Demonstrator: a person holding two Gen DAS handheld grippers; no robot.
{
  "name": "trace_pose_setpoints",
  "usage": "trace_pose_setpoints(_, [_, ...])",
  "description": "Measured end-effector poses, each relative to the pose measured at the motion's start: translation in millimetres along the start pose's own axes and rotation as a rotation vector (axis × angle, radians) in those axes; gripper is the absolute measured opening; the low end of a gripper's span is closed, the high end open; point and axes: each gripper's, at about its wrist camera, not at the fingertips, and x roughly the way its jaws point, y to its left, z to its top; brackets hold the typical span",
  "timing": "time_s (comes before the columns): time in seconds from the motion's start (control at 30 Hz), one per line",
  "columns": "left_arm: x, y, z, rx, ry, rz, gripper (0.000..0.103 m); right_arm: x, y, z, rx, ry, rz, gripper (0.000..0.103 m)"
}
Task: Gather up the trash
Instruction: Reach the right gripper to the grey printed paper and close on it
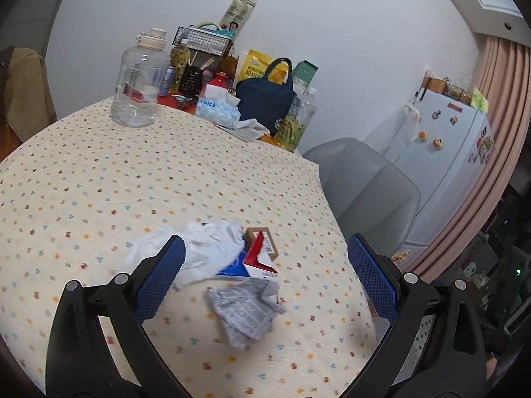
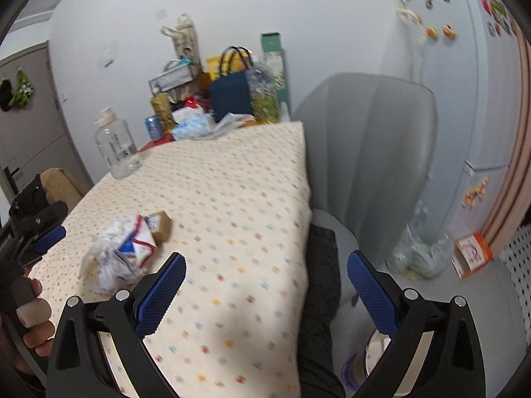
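Cream tablecloth with small coloured dots [image 1: 99, 179] covers the table; on it lie a crumpled white tissue [image 1: 202, 252], a red, white and blue carton [image 1: 260, 258] and a crumpled grey printed wrapper [image 1: 245, 308]. Left gripper [image 1: 265, 255] hangs wide open and empty around this trash. Right gripper [image 2: 265, 270], also wide open and empty, sits right of the pile, over the table edge.
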Motion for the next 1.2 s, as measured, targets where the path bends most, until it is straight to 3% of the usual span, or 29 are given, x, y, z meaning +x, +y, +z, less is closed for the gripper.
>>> trace_pose_setpoints(0.3, [-17, 37, 7, -0.006, -0.002, 0.022, 0.097, 18, 45, 7, -0.061, 0.031, 0.092, 0.096])
trace_pose_setpoints(0.43, [-24, 51, 9, 0.014, 0.003, 0.052, 0.097, 36, 63, 3, -0.065, 0.098, 0.121, 0.096])
trace_pose_setpoints(0.67, [-27, 85, 9, -0.035, 0.028, 0.112, 0.097, 58, 108, -7, -0.154, 0.181, 0.187, 0.086])
trace_pose_setpoints(0.87, [-23, 101, 3, -0.048, 0.058, 0.14, 0.097, 71, 140, -18, -0.191, 0.226, 0.244, 0.084])
trace_pose_setpoints(0.97, [-19, 107, 0, -0.051, 0.087, 0.159, 0.094, 80, 152, -22, -0.197, 0.242, 0.259, 0.067])
trace_pose_setpoints(1.1, [-15, 113, -8, -0.053, 0.13, 0.181, 0.093, 88, 162, -22, -0.211, 0.24, 0.265, 0.057])
trace_pose_setpoints(1.2, [-10, 114, -16, -0.047, 0.165, 0.182, 0.09, 100, 164, -22, -0.216, 0.271, 0.269, 0.032])
